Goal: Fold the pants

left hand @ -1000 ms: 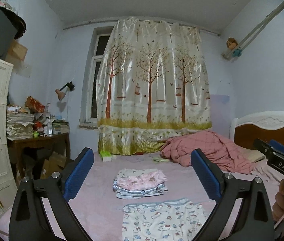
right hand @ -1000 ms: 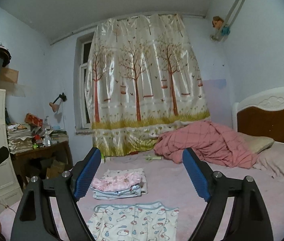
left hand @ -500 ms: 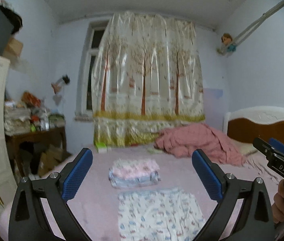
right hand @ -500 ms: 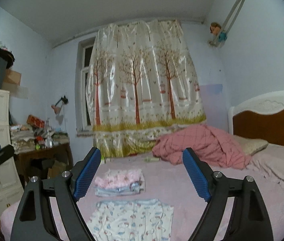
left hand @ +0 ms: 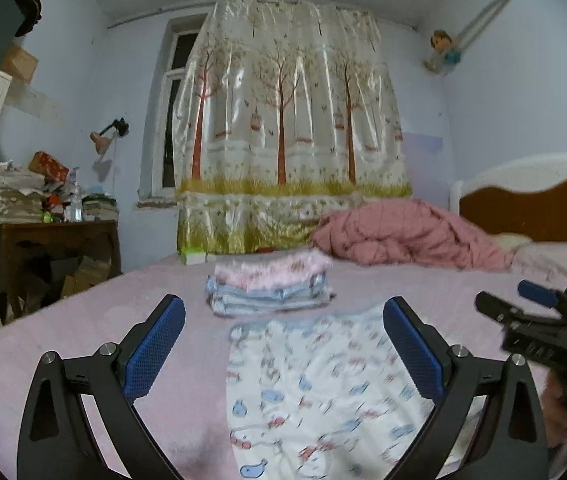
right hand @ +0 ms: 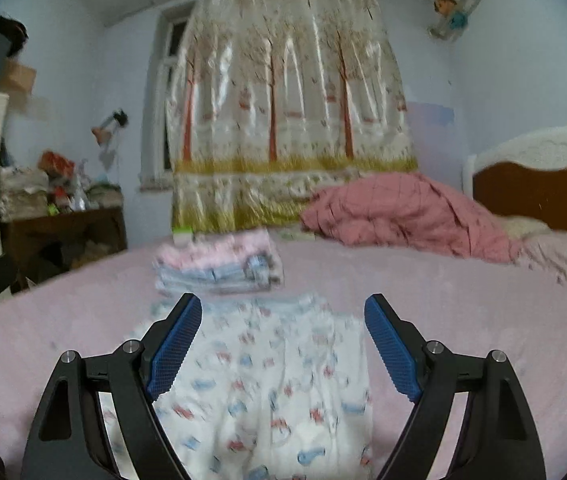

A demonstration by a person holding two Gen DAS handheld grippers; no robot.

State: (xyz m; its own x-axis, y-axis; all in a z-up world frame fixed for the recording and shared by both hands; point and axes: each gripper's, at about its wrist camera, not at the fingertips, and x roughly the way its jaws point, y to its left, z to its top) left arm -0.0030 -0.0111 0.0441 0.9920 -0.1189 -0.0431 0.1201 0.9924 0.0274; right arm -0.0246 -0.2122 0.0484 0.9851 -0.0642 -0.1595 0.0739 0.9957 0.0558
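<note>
both grippers [left hand: 283, 344] over pink bed [left hand: 83, 320]

Dim bluish room light, glare on the curtain [left hand: 289, 128], motion blur throughout, fisheye edges bent dark.

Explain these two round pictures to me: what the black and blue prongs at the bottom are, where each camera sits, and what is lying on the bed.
No robot here: a person holds a hand tool in each hand, each with two fingers and a wide-angle camera looking forward along them. One picture is from the left gripper, the other from the right gripper. The blue fingers stand wide apart on both, and neither holds anything. At the right edge of the left view you can see the other tool. On the pink bed lie patterned white pants, spread flat just ahead. Behind them sits a stack of folded clothes, and farther back a crumpled pink quilt. The pictures are somewhat blurred.
</note>
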